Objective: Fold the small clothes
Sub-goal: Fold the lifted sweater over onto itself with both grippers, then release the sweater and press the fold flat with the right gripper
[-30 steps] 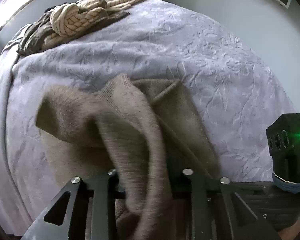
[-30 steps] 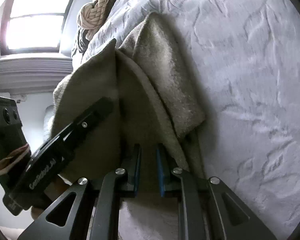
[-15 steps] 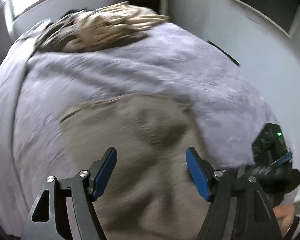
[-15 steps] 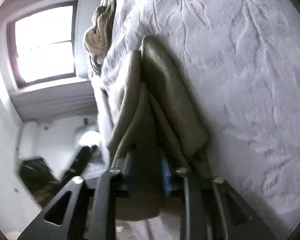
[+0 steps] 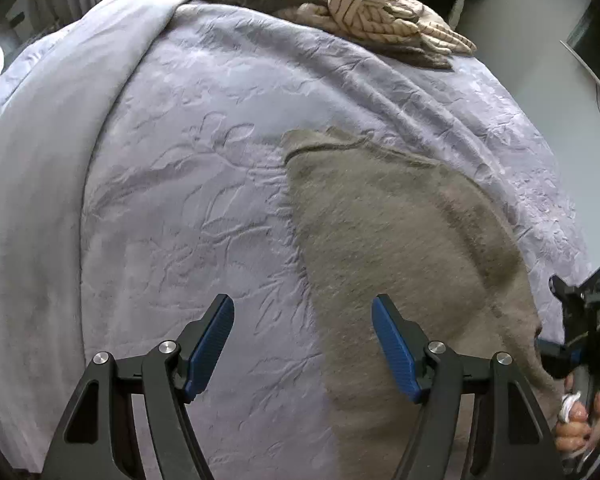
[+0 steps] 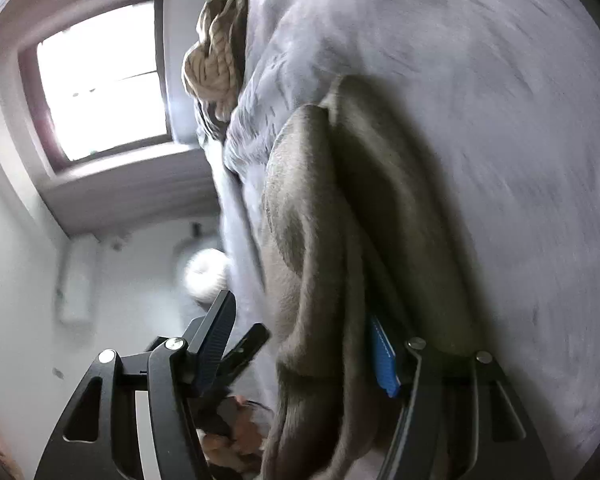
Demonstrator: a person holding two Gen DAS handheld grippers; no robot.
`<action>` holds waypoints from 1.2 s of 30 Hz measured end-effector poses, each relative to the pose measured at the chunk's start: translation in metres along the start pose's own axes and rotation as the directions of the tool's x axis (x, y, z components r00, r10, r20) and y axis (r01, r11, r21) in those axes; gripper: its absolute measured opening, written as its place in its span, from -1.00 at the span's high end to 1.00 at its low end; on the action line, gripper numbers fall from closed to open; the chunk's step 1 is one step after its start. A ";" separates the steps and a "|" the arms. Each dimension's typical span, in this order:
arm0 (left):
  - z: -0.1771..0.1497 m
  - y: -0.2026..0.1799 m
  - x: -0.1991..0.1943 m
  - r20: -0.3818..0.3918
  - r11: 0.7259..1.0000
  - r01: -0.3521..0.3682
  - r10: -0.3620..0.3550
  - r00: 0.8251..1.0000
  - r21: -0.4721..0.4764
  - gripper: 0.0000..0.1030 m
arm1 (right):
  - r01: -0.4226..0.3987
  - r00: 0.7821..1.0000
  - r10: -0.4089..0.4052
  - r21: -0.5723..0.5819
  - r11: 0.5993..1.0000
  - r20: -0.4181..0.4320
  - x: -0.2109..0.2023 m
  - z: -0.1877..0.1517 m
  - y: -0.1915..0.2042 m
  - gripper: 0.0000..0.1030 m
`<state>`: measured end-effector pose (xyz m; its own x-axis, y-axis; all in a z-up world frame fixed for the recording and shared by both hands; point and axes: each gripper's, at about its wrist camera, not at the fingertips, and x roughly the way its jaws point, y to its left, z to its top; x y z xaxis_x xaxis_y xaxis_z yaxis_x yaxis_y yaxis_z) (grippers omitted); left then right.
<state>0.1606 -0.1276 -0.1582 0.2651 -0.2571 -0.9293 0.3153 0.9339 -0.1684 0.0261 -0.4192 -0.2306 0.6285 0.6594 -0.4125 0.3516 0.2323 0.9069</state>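
A small beige knit garment (image 5: 396, 248) lies folded on the lilac bedspread (image 5: 188, 184). My left gripper (image 5: 303, 350) is open and empty, hovering above the bedspread at the garment's left edge. My right gripper (image 6: 304, 344) is open, with its jaws wide on either side of the garment's folded layers (image 6: 320, 240); its blue pad (image 6: 384, 356) shows beside the cloth. The right gripper also shows in the left wrist view (image 5: 580, 332) at the garment's right edge.
A heap of striped and dark clothes (image 5: 352, 12) lies at the far end of the bed, also in the right wrist view (image 6: 216, 60). A window (image 6: 104, 80) and a white wall are beyond the bed's left side.
My left gripper let go of the garment, opened and swung left over the bedspread. My right gripper, shut on the cloth before, has opened. The garment now lies flatter.
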 end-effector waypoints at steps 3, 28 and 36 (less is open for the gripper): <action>-0.003 0.004 0.009 -0.045 1.000 -0.011 0.010 0.999 -0.014 -0.41 | 0.162 0.985 -0.168 -0.132 0.978 -0.034 0.015 0.008 0.026 0.39; -0.025 -0.023 0.026 -0.052 0.991 -0.069 0.075 0.996 0.110 -1.00 | 0.539 0.841 -0.525 -0.271 0.797 0.128 -0.015 -0.014 0.036 0.54; -0.032 -0.015 0.007 -0.061 0.990 -0.052 0.060 0.996 0.130 -1.00 | 0.402 0.913 -0.399 -0.353 0.845 0.085 -0.047 -0.053 0.070 0.09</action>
<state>0.1290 -0.1352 -0.1731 0.2278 -0.1848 -0.9560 0.4169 0.9058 -0.0758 -0.0162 -0.3961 -0.1430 0.4923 0.4483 -0.7461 0.3050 0.7139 0.6303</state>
